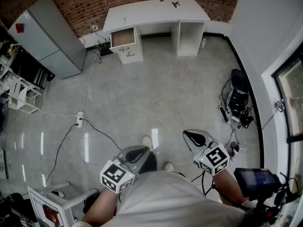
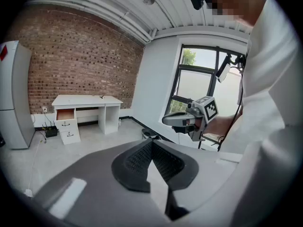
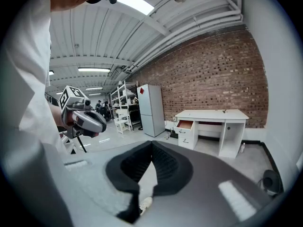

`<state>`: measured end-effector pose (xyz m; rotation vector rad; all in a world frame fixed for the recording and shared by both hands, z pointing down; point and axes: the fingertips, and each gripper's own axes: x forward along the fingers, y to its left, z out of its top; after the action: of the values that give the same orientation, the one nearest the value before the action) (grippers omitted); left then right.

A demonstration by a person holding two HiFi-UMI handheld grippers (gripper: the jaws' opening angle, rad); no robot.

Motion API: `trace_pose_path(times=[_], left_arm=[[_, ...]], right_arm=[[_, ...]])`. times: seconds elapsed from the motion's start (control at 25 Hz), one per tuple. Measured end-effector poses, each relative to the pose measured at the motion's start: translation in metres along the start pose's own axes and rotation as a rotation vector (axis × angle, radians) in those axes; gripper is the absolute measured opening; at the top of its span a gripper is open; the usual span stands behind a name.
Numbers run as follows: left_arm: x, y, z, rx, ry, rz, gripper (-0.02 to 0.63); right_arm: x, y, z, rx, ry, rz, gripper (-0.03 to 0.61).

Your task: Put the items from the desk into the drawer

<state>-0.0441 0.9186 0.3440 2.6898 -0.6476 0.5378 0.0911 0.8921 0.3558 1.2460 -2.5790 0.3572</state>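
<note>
Far off on my left a tall grey cabinet is standing against the brick wall, and a white power strip is lying on the grey floor between it and me, its cable trailing toward the wall. Next comes the top drawer of the white desk, which is hanging pulled out on the desk's left side with its brown inside showing. I am holding the left gripper low in front of my body, well apart from the desk, and its fingers are pressing together at the tips with nothing between them. On the desk top, toward its right end, a small dark item is lying; it is too small for me to name, perhaps a clip. I am holding the right gripper beside the left one and slightly ahead of it, its fingers likewise meeting at the tips and pinching nothing. Further right, black gear is sitting on the floor near the white wall.
</note>
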Motion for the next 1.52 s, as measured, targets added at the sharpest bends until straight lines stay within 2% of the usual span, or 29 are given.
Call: trace_pose_path(times=[0.16,0.4,0.56,0.72,0.92,1.0,1.16,1.32,1.52], left_arm=[[0.013,0.046,0.007,-0.021,-0.010,-0.023,0.006],[0.048,0.132,0.058,-0.033,-0.042,-0.061,0.006],[0.056,0.189,0.075,-0.021,-0.043,-0.085,0.006],[0.063,0.240,0.078,-0.048,-0.033,-0.086,0.006],[0.092,0.285,0.097,-0.067,-0.061,-0.073,0.007],[0.115,0.304,0.107,-0.080,-0.058,-0.065,0.024],[0.167,0.346,0.136,-0.087,-0.045,-0.025,0.041],[0.220,0.389,0.185,-0.109,-0.066,0.062,0.054],[0.283,0.428,0.241,-0.122,-0.085,0.121,0.054]], right_arm=[[0.035,-0.017,0.013,-0.009,0.025,-0.018,0.002],[0.102,-0.070,0.054,-0.022,0.061,-0.052,0.002],[0.154,-0.095,0.080,0.008,0.061,-0.074,0.002],[0.199,-0.111,0.090,0.025,0.087,-0.082,0.003],[0.238,-0.144,0.107,-0.017,0.096,-0.059,0.018],[0.255,-0.169,0.109,-0.025,0.108,-0.042,0.043],[0.296,-0.234,0.123,-0.023,0.077,0.018,0.046],[0.335,-0.304,0.155,-0.058,0.047,0.088,0.046],[0.368,-0.385,0.184,-0.133,0.050,0.164,0.048]])
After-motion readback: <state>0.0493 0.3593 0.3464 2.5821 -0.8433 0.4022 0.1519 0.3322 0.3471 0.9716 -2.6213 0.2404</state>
